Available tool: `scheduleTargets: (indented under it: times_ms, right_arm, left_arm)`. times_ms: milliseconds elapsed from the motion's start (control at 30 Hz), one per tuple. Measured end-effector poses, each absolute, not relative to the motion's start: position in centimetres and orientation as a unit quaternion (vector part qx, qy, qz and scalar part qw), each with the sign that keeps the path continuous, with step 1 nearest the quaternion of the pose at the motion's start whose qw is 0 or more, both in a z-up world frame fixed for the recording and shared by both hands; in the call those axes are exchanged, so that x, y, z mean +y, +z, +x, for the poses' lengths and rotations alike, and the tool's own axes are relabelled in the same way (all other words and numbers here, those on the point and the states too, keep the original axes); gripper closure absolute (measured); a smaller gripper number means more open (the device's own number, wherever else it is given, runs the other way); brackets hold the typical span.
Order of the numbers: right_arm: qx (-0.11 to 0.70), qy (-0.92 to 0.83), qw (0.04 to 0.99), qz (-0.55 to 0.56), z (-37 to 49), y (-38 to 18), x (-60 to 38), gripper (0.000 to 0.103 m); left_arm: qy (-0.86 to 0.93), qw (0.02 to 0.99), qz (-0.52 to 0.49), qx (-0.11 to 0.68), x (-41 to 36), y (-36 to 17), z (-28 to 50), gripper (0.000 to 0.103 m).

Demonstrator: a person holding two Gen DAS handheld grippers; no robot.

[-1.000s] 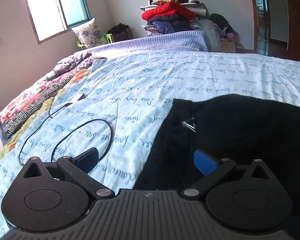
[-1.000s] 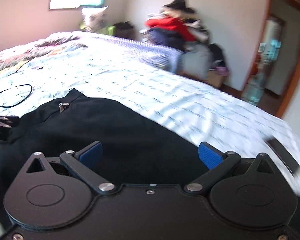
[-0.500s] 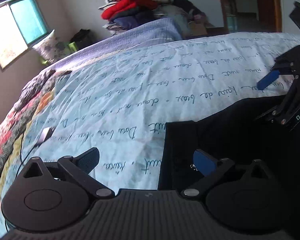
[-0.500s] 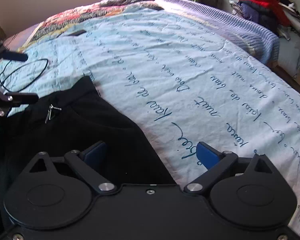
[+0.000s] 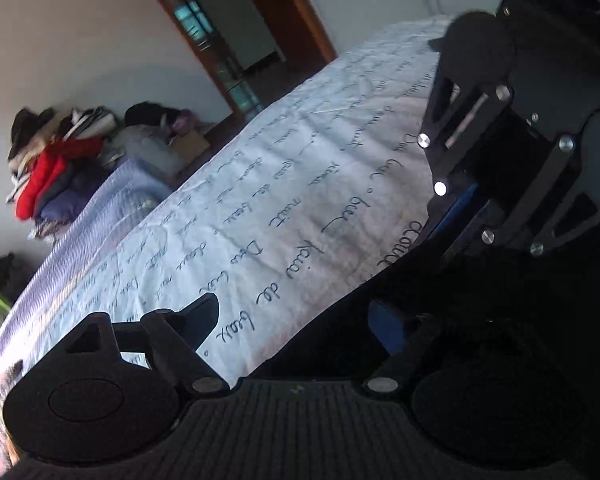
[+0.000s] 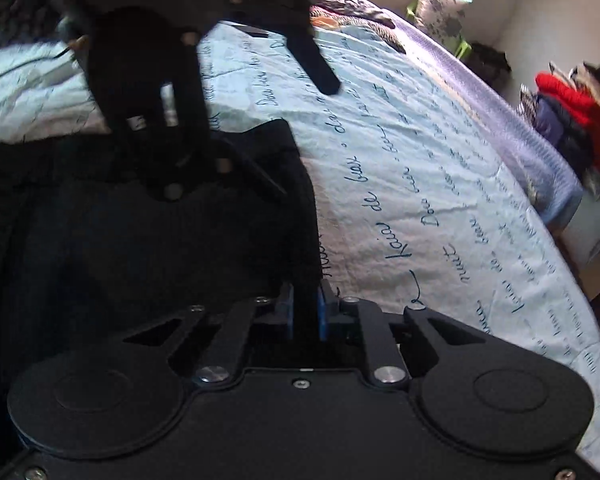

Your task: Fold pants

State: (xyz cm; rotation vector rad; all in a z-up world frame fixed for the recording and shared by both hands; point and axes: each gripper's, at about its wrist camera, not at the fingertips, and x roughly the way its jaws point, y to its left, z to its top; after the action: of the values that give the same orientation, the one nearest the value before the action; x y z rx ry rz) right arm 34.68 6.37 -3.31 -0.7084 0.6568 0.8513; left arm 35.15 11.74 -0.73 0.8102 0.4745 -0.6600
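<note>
Two claws: both down on the same black pants [image 6: 148, 240], which lie on the bed [image 6: 440, 184]
Right claw [image 6: 306, 312]: pinched tight on the pants' edge, dark cloth sandwiched between the blue pads [image 6: 323, 312] at about 6 o'clock in its own view
Left claw [image 5: 296, 326]: spread wide; one finger sits over the printed sheet at 7 o'clock, the blue-padded one [image 5: 386, 326] over the black fabric at 5 o'clock, nothing between them
Pants: dark mass filling the left half of the right wrist view, with a corner poking up toward 12 o'clock; in the left view they take up the lower right
Other claw seen from each camera: right one shows at 2 o'clock in the left view, left one at 11 o'clock in the right view
Bed: light blue sheet with cursive writing all over
Background: clothes pile [image 5: 56, 168] with a red jacket at 9 o'clock in the left view, wooden doorway [image 5: 236, 36] at 12
</note>
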Motion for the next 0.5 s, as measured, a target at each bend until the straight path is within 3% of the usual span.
scheduleTargets:
  times_ms: [167, 233, 300, 400, 467, 500]
  right_arm:
    - [0.246, 0.387, 0.795, -0.396, 31.7, -1.6, 6.7, 0.091]
    - [0.232, 0.384, 0.797, -0.404, 31.2, -1.0, 6.6, 0.091]
    - [0.224, 0.377, 0.803, -0.403, 31.2, -0.6, 6.3, 0.091]
    - [0.223, 0.37, 0.812, -0.394, 31.2, -0.7, 5.8, 0.092]
    - [0.229, 0.363, 0.815, -0.389, 31.2, -0.9, 5.4, 0.092]
    - [0.232, 0.358, 0.817, -0.388, 31.1, -1.1, 5.1, 0.09]
  left_arm:
    - [-0.342, 0.788, 0.467, 0.21, 9.7, -2.7, 34.3, 0.02]
    - [-0.344, 0.773, 0.48, 0.231, 9.5, -3.2, 34.4, 0.027]
    - [-0.341, 0.77, 0.478, 0.248, 9.5, -3.3, 34.3, 0.049]
    - [-0.318, 0.785, 0.461, 0.264, 9.9, -3.0, 33.6, 0.074]
    - [-0.3, 0.796, 0.456, 0.263, 10.1, -2.8, 32.9, 0.085]
    - [-0.289, 0.801, 0.455, 0.259, 10.1, -2.8, 32.4, 0.086]
